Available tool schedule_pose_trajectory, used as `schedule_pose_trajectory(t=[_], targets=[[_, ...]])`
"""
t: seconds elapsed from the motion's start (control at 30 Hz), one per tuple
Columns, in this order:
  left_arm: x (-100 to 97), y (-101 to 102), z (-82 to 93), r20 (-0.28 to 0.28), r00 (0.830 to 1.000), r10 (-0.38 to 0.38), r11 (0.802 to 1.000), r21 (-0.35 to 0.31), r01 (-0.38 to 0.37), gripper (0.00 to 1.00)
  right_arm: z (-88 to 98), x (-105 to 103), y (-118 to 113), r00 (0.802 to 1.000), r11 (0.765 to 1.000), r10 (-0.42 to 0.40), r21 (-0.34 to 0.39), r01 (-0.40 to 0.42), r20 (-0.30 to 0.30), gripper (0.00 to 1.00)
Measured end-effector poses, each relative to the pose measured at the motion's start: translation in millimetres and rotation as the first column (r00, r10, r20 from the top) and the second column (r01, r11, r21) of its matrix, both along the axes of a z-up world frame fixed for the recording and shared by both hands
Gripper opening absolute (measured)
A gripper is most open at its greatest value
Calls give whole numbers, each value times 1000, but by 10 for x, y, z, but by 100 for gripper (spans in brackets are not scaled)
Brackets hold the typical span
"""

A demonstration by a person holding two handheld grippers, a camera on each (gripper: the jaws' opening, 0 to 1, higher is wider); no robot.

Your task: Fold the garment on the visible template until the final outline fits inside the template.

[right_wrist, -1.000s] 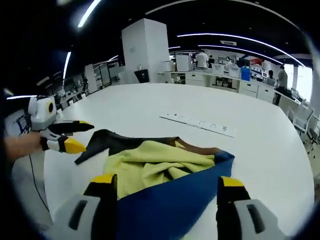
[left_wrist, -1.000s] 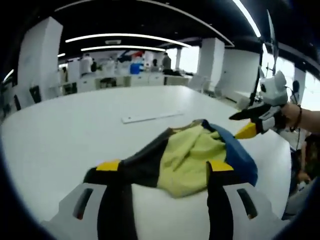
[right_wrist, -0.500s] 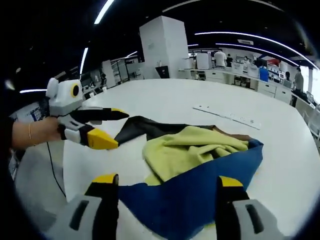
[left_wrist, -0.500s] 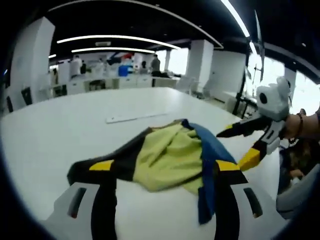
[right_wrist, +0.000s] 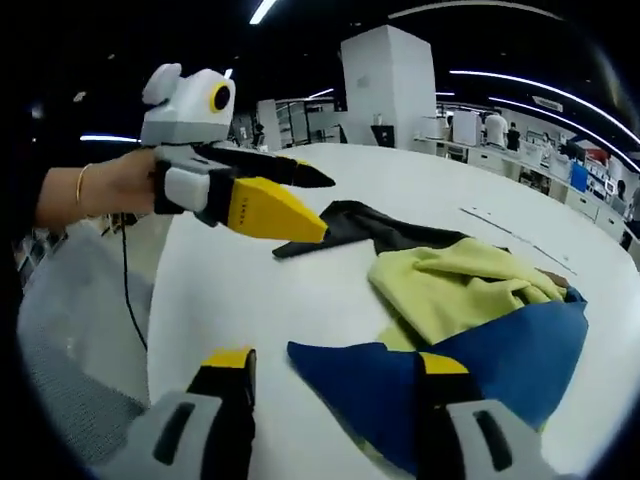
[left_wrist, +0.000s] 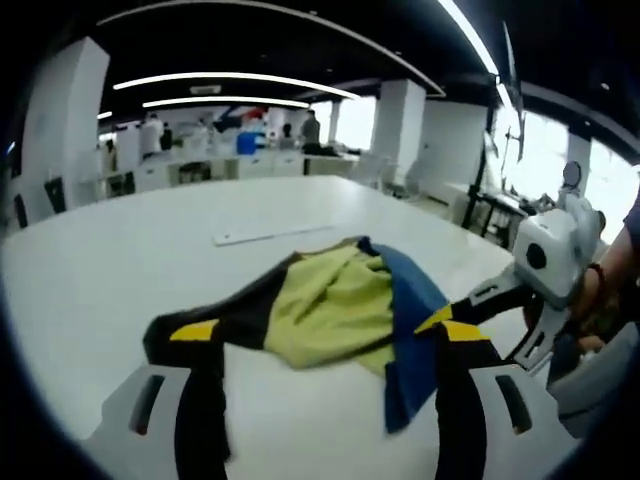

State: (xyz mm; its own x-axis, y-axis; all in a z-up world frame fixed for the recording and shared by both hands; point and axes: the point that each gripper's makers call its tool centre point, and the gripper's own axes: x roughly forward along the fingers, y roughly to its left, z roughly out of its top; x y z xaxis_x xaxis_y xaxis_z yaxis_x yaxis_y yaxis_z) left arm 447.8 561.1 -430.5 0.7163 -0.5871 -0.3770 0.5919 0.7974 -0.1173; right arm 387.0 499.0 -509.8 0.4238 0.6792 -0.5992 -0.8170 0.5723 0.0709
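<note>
A crumpled garment lies on the white table (left_wrist: 110,250), with a yellow middle (left_wrist: 330,300), a black part (left_wrist: 250,310) on the left and a blue part (left_wrist: 410,300) on the right. My left gripper (left_wrist: 328,335) is open just short of it, the black edge by its left jaw. My right gripper (left_wrist: 478,318) reaches in from the right by the blue edge, held by a hand. In the right gripper view my right gripper (right_wrist: 333,362) is open, with a blue corner (right_wrist: 480,350) of the garment (right_wrist: 450,285) lying between its jaws. My left gripper (right_wrist: 325,210) hovers open above the black part (right_wrist: 370,225).
A flat white strip (left_wrist: 275,235) lies on the table beyond the garment, also seen as a strip (right_wrist: 500,225) at the right. The table's near edge (right_wrist: 160,300) curves past on the left. Desks, pillars and people stand far behind.
Both grippers have come closer to each other and to the garment's near side, and both stay open. The garment lies much as before, with the blue edge now drawn out into a corner.
</note>
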Motion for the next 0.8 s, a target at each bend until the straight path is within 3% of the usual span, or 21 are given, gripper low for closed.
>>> schedule_pose_trajectory(t=[0.27,0.63,0.73,0.8], targets=[[-104,22,87,11,1000,11,1000,-25,-11,87,-205,13,19,1000,999,8,-45,-8,-15,45],[-129,68,54,5,1000,13,1000,11,-14,91,-272,106,-87,997,991,35,-135,-25,69,18],[-152,72,50,6,1000,5,1000,27,-6,93,-266,106,-116,996,987,41,-156,-28,84,4],[-167,85,48,12,1000,1,999,44,-2,93,-274,118,-108,995,988,45,-149,-32,85,2]])
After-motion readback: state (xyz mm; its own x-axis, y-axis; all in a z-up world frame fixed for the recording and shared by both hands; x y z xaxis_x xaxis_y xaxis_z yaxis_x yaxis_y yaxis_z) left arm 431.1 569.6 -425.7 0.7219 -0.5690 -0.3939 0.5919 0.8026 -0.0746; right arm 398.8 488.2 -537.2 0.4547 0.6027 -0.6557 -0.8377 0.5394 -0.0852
